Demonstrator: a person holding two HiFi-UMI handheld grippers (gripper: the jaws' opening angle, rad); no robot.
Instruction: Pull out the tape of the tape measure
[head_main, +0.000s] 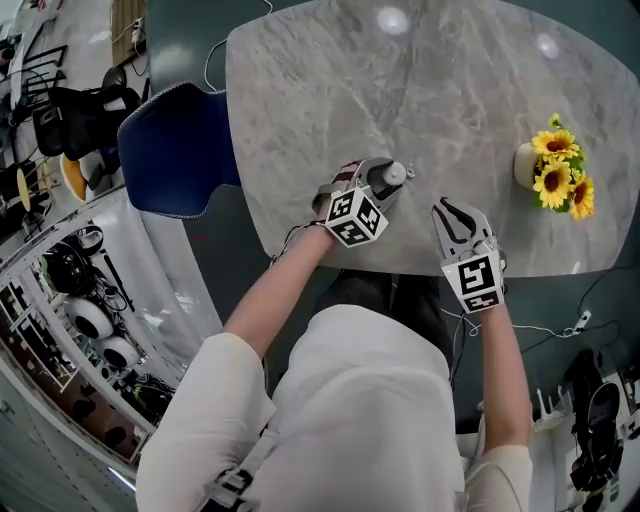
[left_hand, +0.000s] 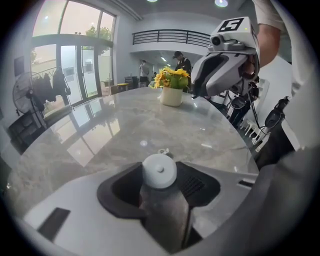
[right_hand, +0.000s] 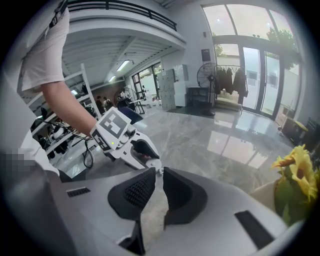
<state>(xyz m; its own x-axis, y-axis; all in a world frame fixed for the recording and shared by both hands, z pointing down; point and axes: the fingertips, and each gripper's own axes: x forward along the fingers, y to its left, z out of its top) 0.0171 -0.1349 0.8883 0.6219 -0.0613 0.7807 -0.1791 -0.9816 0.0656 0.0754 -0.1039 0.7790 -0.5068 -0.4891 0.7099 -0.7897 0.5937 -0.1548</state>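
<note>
Here, the grey marble desk (head_main: 450, 80) spreads wide. Above its near edge the right gripper (head_main: 450, 210) hangs closed and empty beside the left gripper (head_main: 383, 183), which clamps the round white tape measure (left_hand: 159, 171) (its small metal tab (left_hand: 164, 151) sticking out on the far side).

The head camera looks steeply down over the person onto the grey marble-patterned oval desk (head_main: 450, 110), with the left tongs (head_main: 383, 180) and right tongs (head_main: 452, 210) near its front edge. Each gripper camera rides low, close behind its own tongs, looking across the desk. The left one faces the yellow sunflowers in a white pot (left_hand: 171, 82) and the right tongs. The right one faces the left tongs.
</note>
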